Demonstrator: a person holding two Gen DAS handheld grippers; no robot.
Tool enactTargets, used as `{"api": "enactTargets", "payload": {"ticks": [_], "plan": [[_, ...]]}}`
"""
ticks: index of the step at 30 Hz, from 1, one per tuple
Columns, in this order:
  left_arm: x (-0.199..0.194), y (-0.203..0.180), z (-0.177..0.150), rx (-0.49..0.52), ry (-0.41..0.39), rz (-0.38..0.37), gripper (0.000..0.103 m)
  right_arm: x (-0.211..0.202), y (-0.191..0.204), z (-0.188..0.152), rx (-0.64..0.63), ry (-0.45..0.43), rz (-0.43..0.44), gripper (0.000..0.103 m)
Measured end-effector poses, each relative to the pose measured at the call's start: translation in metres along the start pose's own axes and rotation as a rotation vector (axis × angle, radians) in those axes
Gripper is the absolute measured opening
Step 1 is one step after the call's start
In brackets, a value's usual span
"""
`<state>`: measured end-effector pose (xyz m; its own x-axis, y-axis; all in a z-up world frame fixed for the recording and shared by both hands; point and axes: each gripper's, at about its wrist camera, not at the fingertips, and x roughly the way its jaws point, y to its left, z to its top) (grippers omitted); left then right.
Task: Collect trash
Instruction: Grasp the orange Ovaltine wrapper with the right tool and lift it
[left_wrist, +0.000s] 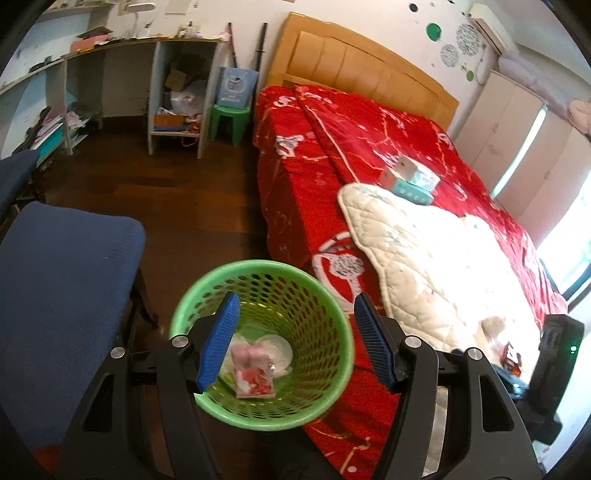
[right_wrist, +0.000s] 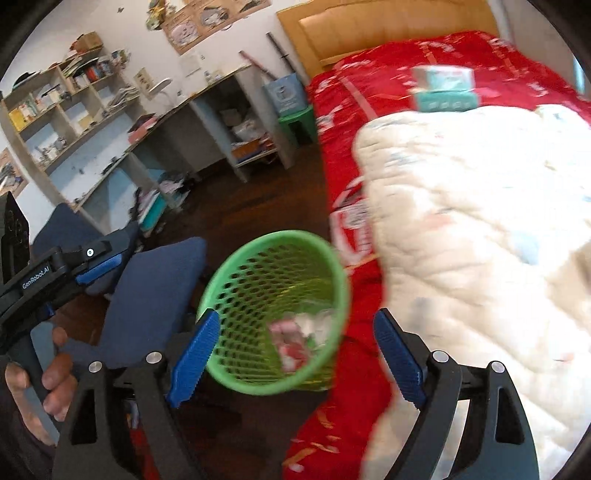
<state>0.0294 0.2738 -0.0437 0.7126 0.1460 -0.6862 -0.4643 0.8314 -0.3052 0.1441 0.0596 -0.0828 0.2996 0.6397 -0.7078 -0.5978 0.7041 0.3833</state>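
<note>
I see the green basket (left_wrist: 262, 343) on the floor beside the red bed (left_wrist: 332, 155), a pink wrapper (left_wrist: 253, 373) lying inside it. My left claw (left_wrist: 293, 343) and right claw (right_wrist: 295, 354) both hang released, grasping nothing.

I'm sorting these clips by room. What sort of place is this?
A lived-in bedroom, most likely at home: a bed with a red quilt and wooden headboard, a long cluttered desk with shelves, and a green waste basket on the dark wooden floor.

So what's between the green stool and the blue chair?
Bare dark floor only, between the stool and the chair; the left wrist view shows it.
</note>
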Motion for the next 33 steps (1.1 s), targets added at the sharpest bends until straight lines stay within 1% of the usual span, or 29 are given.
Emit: {"api": "enactTargets", "payload": {"ticks": [5,9,13,17,19,22,24,28,30,31,33], "plan": [[0.005,-0.025,-0.006,0.031,0.017,-0.036,0.064,-0.04,-0.049,-0.006,0.05,-0.037,-0.101,0.083],[0.01,-0.045,-0.009,0.056,0.031,-0.062,0.064,-0.073,-0.093,-0.012,0.091,-0.068,-0.201,0.083],[0.015,-0.065,-0.013,0.085,0.044,-0.079,0.064,-0.106,-0.141,-0.02,0.158,-0.09,-0.309,0.086],[0.023,-0.085,-0.016,0.111,0.064,-0.102,0.064,-0.129,-0.186,-0.025,0.243,-0.104,-0.382,0.089],[0.027,-0.094,-0.017,0.122,0.075,-0.114,0.064,-0.137,-0.205,-0.028,0.271,-0.109,-0.435,0.09],[0.032,-0.11,-0.018,0.14,0.091,-0.135,0.064,-0.143,-0.222,-0.031,0.296,-0.102,-0.491,0.092],[0.037,-0.121,-0.019,0.153,0.101,-0.146,0.064,-0.143,-0.233,-0.03,0.311,-0.092,-0.498,0.092],[0.044,-0.143,-0.019,0.178,0.116,-0.166,0.064,-0.129,-0.245,-0.03,0.335,-0.056,-0.513,0.093],[0.048,-0.153,-0.018,0.186,0.124,-0.174,0.068,-0.119,-0.251,-0.03,0.344,-0.033,-0.532,0.093],[0.05,-0.158,-0.017,0.192,0.126,-0.179,0.068,-0.116,-0.253,-0.031,0.349,-0.028,-0.544,0.093],[0.053,-0.168,-0.016,0.205,0.132,-0.191,0.068,-0.112,-0.258,-0.032,0.362,-0.021,-0.535,0.093]]}}
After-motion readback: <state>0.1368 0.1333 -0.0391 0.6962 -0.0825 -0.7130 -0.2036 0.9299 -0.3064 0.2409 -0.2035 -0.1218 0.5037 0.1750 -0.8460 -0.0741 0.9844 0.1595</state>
